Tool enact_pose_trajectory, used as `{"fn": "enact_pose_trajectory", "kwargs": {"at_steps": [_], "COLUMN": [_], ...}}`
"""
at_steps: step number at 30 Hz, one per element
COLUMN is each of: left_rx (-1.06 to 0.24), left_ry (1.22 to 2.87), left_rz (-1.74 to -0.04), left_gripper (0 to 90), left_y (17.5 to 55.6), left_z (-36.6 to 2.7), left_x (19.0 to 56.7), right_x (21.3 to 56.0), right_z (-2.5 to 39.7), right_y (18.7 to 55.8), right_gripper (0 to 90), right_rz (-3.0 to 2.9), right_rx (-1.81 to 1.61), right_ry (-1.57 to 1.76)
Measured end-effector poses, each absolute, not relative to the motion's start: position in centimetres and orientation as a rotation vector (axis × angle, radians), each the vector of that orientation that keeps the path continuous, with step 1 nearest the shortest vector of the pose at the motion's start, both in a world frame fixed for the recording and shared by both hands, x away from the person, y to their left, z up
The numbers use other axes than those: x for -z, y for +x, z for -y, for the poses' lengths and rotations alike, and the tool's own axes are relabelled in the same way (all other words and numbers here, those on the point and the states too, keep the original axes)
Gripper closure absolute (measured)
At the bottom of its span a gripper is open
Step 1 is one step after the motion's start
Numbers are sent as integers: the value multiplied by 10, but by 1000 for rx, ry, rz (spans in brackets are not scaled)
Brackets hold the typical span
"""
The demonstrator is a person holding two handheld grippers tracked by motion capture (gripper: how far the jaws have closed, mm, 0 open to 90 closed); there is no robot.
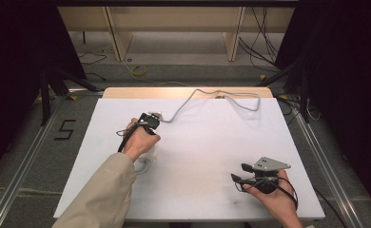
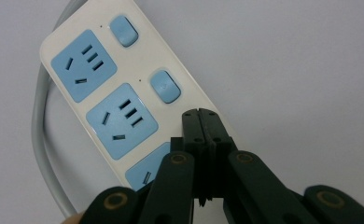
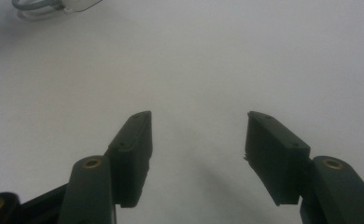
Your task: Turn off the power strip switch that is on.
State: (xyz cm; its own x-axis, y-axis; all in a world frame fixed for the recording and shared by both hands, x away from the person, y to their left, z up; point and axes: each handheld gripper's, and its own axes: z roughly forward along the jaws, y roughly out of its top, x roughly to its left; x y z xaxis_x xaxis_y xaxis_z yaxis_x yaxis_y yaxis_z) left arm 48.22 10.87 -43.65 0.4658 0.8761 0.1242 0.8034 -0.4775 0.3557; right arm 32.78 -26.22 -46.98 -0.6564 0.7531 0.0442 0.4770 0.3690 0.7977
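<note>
Cream power strip (image 2: 124,88), blue sockets (image 2: 83,65)

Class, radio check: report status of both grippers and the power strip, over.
Left gripper shut, tips over the power strip beside its switches. Right gripper open above bare white table. Nothing in the way.

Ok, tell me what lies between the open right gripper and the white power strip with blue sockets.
Nothing: in the high view, bare white table separates the right gripper from the power strip.

Black "5" mark (image 1: 66,129) on the floor (image 1: 26,142)
</note>
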Motion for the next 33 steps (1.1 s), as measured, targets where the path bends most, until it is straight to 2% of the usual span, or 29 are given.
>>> {"fn": "enact_pose_trajectory", "kwargs": {"at_steps": [18, 33], "left_rx": [-364, -393], "left_ry": [2453, 2460], "left_rz": [-1449, -1458], "left_gripper": [899, 899], "left_y": [482, 481], "left_z": [-111, -108], "left_x": [435, 437], "right_x": [470, 471], "right_z": [262, 261], "right_y": [328, 329], "right_gripper": [422, 422], "right_rz": [-2304, -2307], "right_rx": [-1182, -1181], "right_ry": [1084, 1081]}}
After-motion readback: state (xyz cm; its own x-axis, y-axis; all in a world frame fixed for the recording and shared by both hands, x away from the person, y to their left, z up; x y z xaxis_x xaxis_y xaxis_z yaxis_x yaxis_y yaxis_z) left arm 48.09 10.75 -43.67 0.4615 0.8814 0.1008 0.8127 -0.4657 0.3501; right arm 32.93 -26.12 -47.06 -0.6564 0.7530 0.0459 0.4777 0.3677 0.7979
